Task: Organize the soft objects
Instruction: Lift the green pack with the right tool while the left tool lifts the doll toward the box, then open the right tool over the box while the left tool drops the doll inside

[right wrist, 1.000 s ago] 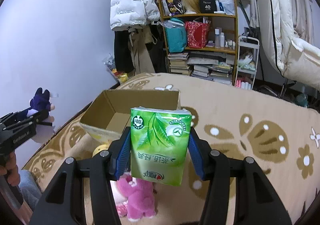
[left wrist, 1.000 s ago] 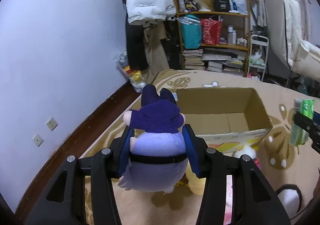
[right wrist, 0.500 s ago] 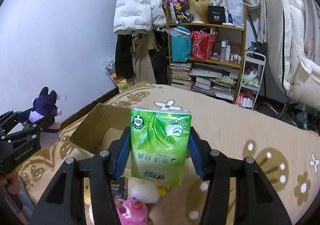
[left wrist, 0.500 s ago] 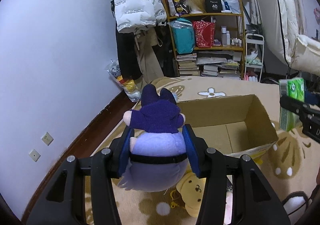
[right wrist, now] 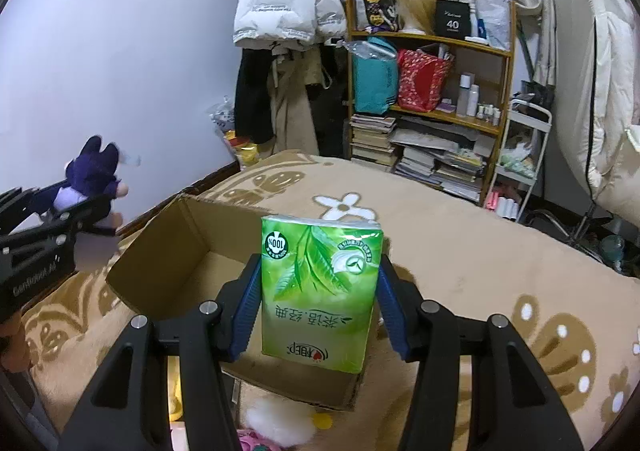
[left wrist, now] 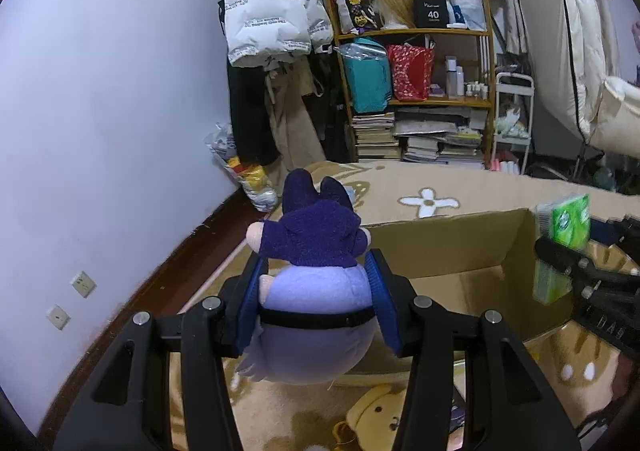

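My left gripper [left wrist: 316, 303] is shut on a purple plush toy [left wrist: 312, 291] with a dark blue hood, held above the near left corner of an open cardboard box [left wrist: 452, 247]. My right gripper [right wrist: 320, 303] is shut on a green tissue pack [right wrist: 320, 291] and holds it over the box [right wrist: 168, 251]. The tissue pack also shows in the left wrist view [left wrist: 566, 227], at the box's right wall. The plush also shows in the right wrist view [right wrist: 92, 179], at the far left.
The box stands on a tan flowered blanket [right wrist: 480, 251]. A yellow plush [left wrist: 380, 419] lies below the box's front; a white one [right wrist: 276, 419] and a pink one lie there too. A bookshelf [left wrist: 416, 91] and hanging coats [left wrist: 272, 23] stand behind.
Both grippers have moved forward toward the box with their loads. The tissue pack now hangs over the box opening, and the plush is nearer the box's left corner.
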The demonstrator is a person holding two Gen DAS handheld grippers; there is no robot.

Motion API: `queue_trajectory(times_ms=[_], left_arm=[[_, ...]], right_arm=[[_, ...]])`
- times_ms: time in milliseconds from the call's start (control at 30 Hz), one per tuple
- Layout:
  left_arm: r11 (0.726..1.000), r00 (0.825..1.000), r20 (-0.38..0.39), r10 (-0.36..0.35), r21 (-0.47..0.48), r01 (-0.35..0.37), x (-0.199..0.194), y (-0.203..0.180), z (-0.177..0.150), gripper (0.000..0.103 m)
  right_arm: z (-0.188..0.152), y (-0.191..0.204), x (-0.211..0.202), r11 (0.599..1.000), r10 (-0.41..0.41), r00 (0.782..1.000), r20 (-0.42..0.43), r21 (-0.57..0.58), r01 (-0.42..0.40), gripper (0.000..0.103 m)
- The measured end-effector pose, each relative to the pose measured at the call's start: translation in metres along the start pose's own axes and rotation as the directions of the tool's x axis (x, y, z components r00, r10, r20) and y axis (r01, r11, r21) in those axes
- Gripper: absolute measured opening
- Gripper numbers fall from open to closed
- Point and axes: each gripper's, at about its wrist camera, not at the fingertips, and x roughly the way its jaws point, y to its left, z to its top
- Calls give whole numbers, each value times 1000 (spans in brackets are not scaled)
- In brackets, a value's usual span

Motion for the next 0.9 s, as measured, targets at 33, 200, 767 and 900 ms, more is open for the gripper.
queue_trajectory(times_ms=[33,200,767,900], left_arm=[[1000,1000,-4,-15,-5,15,3,0,0,49],[999,998,-22,-51,-1,51,13,-6,1,49],[994,990,-93,-102,-42,98,35,-9,-5,69],[996,994,-90,-62,-71,56,31,-2,-3,93]], right_arm=[[-3,1,1,1000,13,1000,2,-4,-13,57],[-7,3,11,999,44,999,-14,4,-44,57],[-22,-6,25,996,70,993,-90,64,-64,63],[-19,-8,19,997,49,997,-67,68,-44,86]])
